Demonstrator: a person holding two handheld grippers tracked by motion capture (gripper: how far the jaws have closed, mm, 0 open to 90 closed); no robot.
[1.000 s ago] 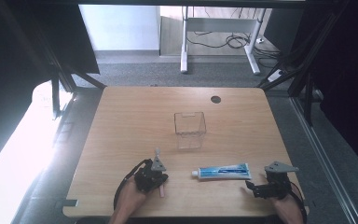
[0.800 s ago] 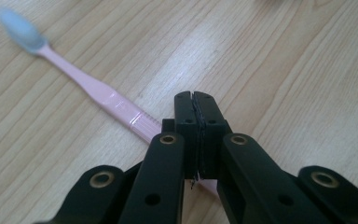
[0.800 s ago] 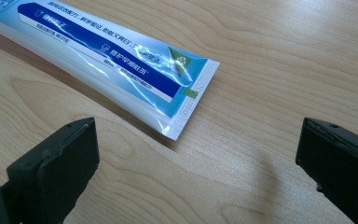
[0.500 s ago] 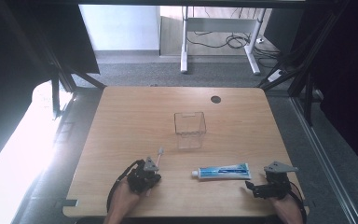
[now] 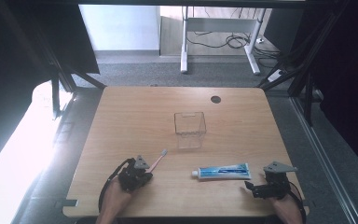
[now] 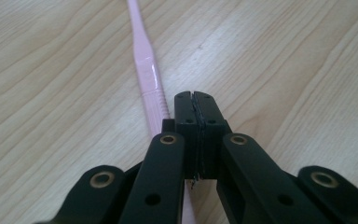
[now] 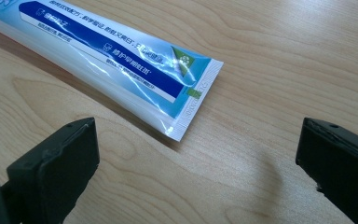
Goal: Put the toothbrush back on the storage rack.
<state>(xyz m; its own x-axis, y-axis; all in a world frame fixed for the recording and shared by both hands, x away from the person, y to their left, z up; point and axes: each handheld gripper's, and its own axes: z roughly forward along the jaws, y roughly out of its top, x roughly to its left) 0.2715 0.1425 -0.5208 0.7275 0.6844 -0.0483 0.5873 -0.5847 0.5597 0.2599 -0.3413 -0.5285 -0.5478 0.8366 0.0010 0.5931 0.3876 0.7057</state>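
The slim pink plastic toothbrush (image 5: 157, 161) lies on the light wooden tabletop (image 5: 135, 116), in front and to the left of the clear square plastic container (image 5: 189, 129), its bristle end pointing toward that container. The left hand-held gripper (image 5: 142, 173) is clenched on the toothbrush handle (image 6: 149, 88), its two black jaws pressed together around it in the left gripper view. The blue-and-white toothpaste tube (image 5: 222, 171) lies flat in front of the container, slightly to its right. The right hand-held gripper (image 5: 251, 187) sits just beside the tube's crimped end (image 7: 193, 100), jaws spread wide apart, grasping nothing.
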